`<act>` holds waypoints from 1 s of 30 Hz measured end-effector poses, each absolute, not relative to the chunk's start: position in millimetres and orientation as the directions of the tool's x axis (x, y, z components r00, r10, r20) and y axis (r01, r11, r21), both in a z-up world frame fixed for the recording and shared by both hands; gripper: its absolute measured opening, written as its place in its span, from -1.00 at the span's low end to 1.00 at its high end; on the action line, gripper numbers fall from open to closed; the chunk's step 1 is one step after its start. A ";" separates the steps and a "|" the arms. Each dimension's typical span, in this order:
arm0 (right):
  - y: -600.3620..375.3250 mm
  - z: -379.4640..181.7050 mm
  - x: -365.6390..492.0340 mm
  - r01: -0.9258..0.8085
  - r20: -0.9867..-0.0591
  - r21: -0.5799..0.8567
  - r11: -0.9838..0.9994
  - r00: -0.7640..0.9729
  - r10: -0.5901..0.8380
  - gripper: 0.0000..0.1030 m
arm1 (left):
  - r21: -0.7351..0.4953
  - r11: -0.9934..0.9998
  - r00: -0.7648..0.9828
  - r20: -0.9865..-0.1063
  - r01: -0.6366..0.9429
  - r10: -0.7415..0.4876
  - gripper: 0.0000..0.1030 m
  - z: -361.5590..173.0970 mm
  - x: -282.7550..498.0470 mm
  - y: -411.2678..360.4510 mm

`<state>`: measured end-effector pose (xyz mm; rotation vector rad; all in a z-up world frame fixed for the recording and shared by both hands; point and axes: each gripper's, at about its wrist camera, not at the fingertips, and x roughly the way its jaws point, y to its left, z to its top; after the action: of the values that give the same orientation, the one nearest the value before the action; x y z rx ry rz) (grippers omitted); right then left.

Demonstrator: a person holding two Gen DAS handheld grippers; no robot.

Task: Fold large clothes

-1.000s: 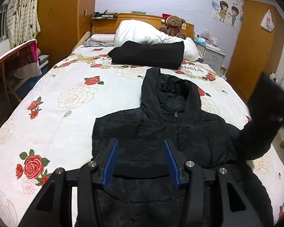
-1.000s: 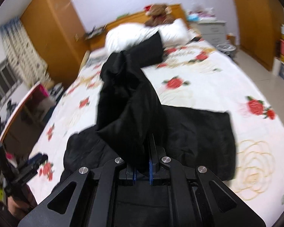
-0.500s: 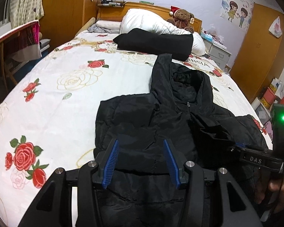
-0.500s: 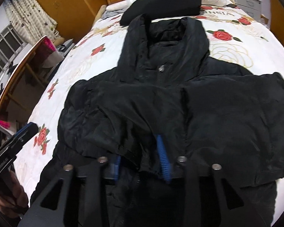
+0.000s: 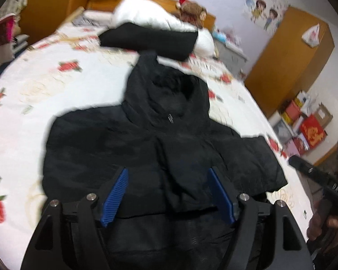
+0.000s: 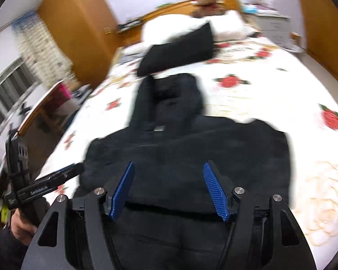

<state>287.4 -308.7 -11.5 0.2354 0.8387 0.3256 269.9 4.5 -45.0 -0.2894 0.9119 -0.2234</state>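
A black hooded puffer jacket (image 5: 160, 139) lies front up on the flowered bed, hood towards the headboard, both sleeves folded across its chest. It also shows in the right wrist view (image 6: 191, 148). My left gripper (image 5: 167, 175) is open and empty, hovering above the jacket's lower chest. My right gripper (image 6: 167, 168) is open and empty above the folded sleeve. The right gripper's body shows at the right edge of the left wrist view (image 5: 317, 180); the left gripper shows at the left of the right wrist view (image 6: 42, 186). Both views are blurred.
A folded black garment (image 5: 148, 40) lies near the white pillows (image 5: 146, 11) and a teddy bear (image 5: 191, 11) at the headboard. The flowered bedsheet (image 5: 33, 90) surrounds the jacket. Wooden wardrobes (image 5: 288, 63), a bedside cabinet (image 6: 272, 24) and boxes (image 5: 308, 126) stand beside the bed.
My right gripper carried the right sleeve over the chest, opened and let it go, then drew back. My left gripper opened wider and stayed over the jacket.
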 end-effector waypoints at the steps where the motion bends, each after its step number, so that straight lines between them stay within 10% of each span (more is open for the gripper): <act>1: -319.5 -13.7 288.2 -0.161 -0.693 0.322 0.933 0.631 0.348 0.24 | -0.342 0.937 0.566 -0.760 0.073 -0.321 0.44 -55.4 278.1 -5.2; 4: -349.4 -25.2 292.8 -0.078 -0.720 0.295 0.952 0.638 0.275 -0.08 | -0.334 0.940 0.487 -0.812 0.066 -0.322 0.29 -85.9 298.3 -26.2; 8: -366.4 -49.2 305.9 -0.012 -0.754 0.290 0.957 0.612 0.237 -0.44 | -0.338 0.939 0.505 -0.801 0.065 -0.323 -0.75 -94.5 302.4 -30.0; 19: -313.1 -111.8 339.6 -0.098 -0.831 0.255 0.962 0.487 0.270 -0.56 | -0.189 0.982 0.549 -0.820 0.005 -0.160 -0.81 -103.4 310.4 6.5; 30: -366.3 -49.6 317.8 -0.036 -0.755 0.268 0.963 0.613 0.234 -0.56 | -0.190 0.982 0.589 -0.793 0.007 -0.158 -0.82 -81.7 294.8 22.4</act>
<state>317.8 -366.3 -49.6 0.2362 0.8998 0.1573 294.8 22.4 -81.7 -0.1735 0.9376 -0.0969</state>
